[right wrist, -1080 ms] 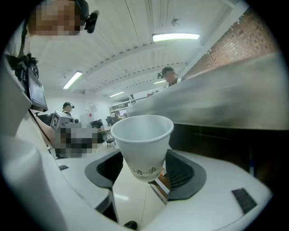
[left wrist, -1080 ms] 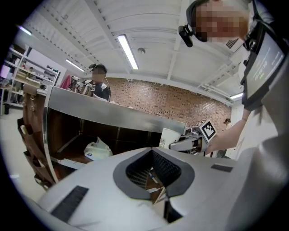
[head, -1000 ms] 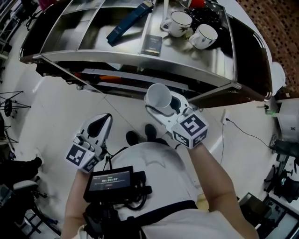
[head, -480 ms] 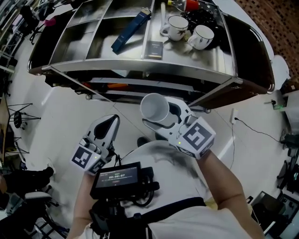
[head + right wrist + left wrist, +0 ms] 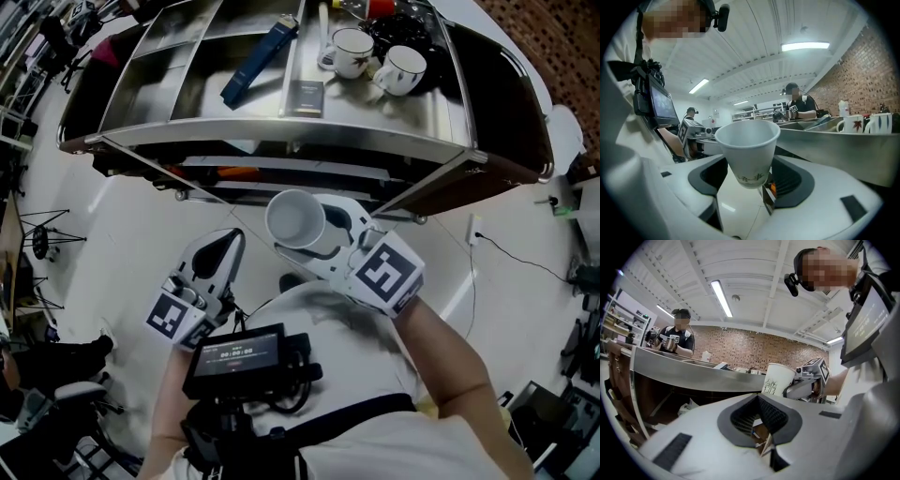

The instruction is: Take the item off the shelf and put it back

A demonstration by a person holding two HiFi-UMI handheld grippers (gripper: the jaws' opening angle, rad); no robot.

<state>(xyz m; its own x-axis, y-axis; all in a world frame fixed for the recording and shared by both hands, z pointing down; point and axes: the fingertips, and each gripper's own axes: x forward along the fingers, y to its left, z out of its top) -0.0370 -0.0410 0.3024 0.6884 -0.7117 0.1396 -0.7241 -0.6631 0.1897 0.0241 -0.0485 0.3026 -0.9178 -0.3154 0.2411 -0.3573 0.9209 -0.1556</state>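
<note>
**A:** Where is the cup (image 5: 295, 217) relative to the shelf (image 5: 281, 131)?

**B:** Off it. My right gripper (image 5: 330, 234) is clamped on the cup's lower part, and it hangs over the floor just short of the shelf's near edge. It isn't touching the edge.

**A:** Is it upright?

**B:** Yes. The mouth faces up and the long axis is close to vertical. The jaws hold it from both sides low down, and the rim stands clear above them.

**A:** And your left gripper (image 5: 217, 255)?

**B:** It's closed on nothing. It sits further back from the shelf than the right one, off to the cup's left. The right is the nearer one, and it already has the load.

**A:** So what does the return depend on?

**B:** The shelf top lies straight ahead of the cup. From the right gripper view, the near edge looks about level with the cup's middle, so I judge the base has to rise above that edge before I go forward.

**A:** Is there room up there?

**B:** Two mugs (image 5: 375, 58) stand at the far right of the shelf and a box (image 5: 260, 58) lies further left. The strip behind the near edge looks bare. I'd put it down there, well short of the mugs.
</note>
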